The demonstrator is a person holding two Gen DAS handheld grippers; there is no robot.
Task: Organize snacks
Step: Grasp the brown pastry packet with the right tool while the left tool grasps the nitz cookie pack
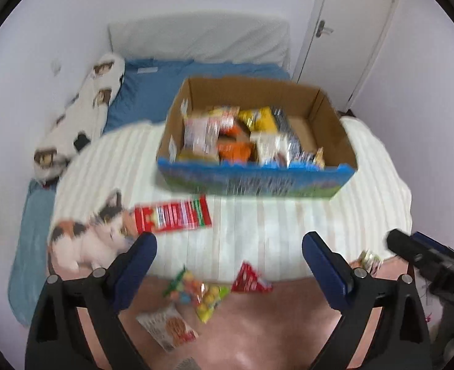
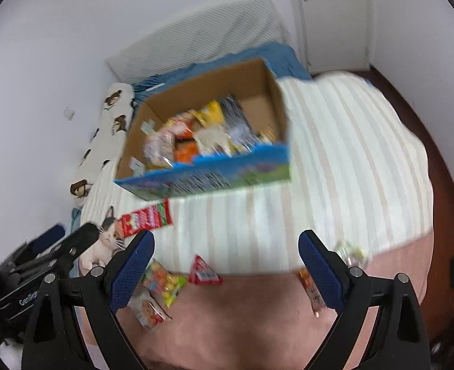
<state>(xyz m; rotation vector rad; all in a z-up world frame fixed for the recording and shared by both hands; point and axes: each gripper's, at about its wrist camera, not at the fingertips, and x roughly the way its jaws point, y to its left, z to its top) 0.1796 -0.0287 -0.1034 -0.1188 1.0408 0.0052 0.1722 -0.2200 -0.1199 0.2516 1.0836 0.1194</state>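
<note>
Both pictures are smeared, so the words on the shiny snack packets [image 1: 245, 135] in the brown cardboard box with the blue front [image 1: 319, 104] cannot be read. The long red packet [image 1: 173, 217] is fuzzy too. A small orange packet [image 2: 310, 289] is partly hidden behind a dark blue finger [image 2: 319, 268]

left gripper body [image 2: 26, 280]: white lettering "GenRo…", cut off by the right gripper's arm
red packet [image 2: 145, 219]: large white print, too blurred to read
box front [image 2: 208, 178]: dark print on the blue panel, blurred, unreadable
triangular red packet [image 2: 204, 274]: label present, unreadable
cookie packet [image 2: 148, 308]: print unreadable
</note>
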